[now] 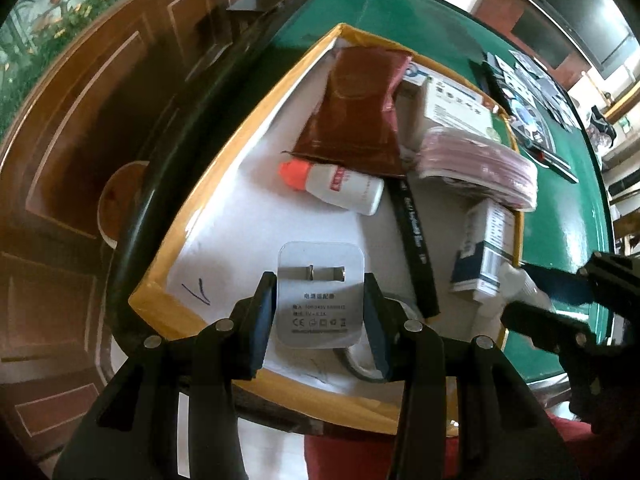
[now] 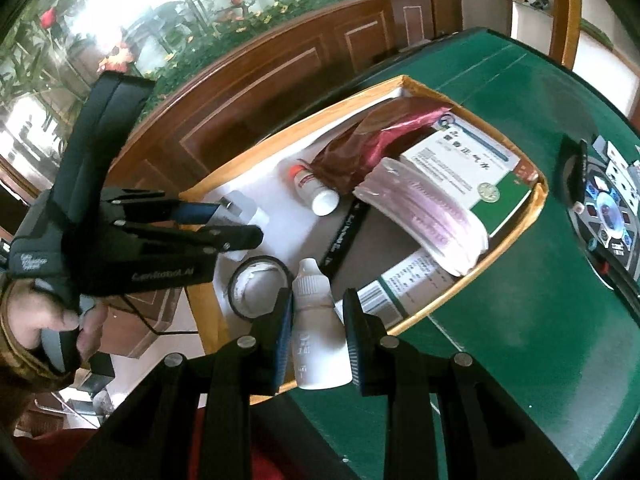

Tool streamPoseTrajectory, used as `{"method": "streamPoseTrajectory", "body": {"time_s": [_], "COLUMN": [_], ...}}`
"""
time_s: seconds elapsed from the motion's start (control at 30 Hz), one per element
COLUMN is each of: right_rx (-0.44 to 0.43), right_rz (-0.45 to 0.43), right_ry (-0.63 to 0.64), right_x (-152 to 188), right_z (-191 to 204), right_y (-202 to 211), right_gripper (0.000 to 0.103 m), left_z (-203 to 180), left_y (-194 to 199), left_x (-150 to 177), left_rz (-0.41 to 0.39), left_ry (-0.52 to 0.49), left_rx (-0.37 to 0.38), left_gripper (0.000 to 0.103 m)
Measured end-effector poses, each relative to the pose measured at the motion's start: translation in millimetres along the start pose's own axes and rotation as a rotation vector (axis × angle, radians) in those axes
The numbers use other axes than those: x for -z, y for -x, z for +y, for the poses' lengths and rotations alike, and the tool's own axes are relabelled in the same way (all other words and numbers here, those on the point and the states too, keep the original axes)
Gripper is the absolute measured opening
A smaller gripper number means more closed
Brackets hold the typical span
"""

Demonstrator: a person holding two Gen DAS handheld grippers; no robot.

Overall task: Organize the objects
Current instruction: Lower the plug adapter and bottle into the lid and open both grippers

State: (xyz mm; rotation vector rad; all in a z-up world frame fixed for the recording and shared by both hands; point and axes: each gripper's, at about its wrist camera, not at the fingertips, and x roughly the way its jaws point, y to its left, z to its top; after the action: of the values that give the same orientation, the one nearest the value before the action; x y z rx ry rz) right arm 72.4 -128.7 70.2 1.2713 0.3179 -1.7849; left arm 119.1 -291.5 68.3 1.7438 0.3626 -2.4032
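Tape roll [image 2: 258, 286] seemingly beneath left gripper [image 1: 320, 312], pen [image 1: 414, 240] beside charger [image 1: 320, 300]

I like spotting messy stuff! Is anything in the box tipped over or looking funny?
Yes. The orange-capped bottle lies on its side, and the brown pouch is crumpled, overlapping it. There is a pen scribble on the box's white lining. Nothing is spilled.

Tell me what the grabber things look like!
Both grippers are black plastic. The left gripper and right gripper have blue ribbed pads and round silver bolts. The left one's side bears pale lettering, with a thin black cable below.
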Motion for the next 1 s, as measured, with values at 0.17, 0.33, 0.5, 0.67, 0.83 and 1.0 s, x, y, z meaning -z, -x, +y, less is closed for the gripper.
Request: {"method": "streamPoseTrajectory", "body": {"time_s": [0.17,0.33,0.5,0.67,0.83,1.0], "right_rx": [-0.006,0.000,0.009,0.041,0.058,0.112], "right_rz": [0.024,0.043,0.047,0.042,0.047,0.046], "right_ry": [0.017,0.020,0.012,-0.015,-0.033,-0.028], "right_x": [-0.5,-2.8,-11.6,-22.1,-32.0,-38.4], "right_z": [8.3,11.1,10.9,3.4,-5.0,-8.4], "right_y": [-8.2,-16.4,-24.3,-32.4,-39.9,-46.2], "right_gripper": [0.024,0.024,0.024,0.024,0.024,0.024], "left_z": [8.7,12.8,17.1,18.8,17.4,17.5], "left_y": [-7.0,-13.6,-18.5,-20.0,-23.5,-26.4], "left_x": [-2.2,-4.1,-5.9,-10.3,-16.7,-24.0], "left_rz": [0.011,0.021,0.031,0.034,0.036,0.038], "left_ry": [0.011,0.009,0.005,-0.009,-0.031,-0.049], "left_rx": [0.004,0.011,0.022,0.032,0.033,0.034], "left_gripper": [0.041,0.041,0.041,0.041,0.041,0.041]}}
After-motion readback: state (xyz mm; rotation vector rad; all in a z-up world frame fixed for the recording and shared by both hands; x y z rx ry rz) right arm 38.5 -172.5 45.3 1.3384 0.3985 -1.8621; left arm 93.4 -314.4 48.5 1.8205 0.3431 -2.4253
